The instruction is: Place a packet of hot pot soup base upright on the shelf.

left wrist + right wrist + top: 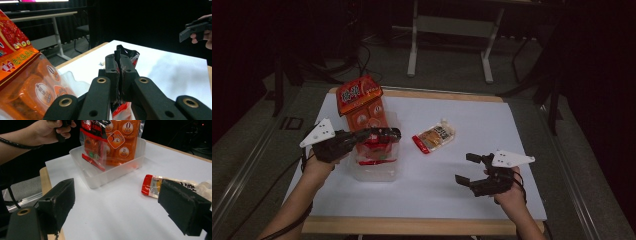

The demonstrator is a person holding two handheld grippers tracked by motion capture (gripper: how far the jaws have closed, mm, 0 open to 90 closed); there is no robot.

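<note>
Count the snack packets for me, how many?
3: big orange bag standing in the clear plastic tub, small red packet held over it, orange-and-white pouch lying on the white table.

Both grippers, the left gripper (382,134) and the right gripper (466,168), were black with brass-coloured rivets. Each carried a grey triangular plate and a trailing black cable. The forearms were bare.
</note>
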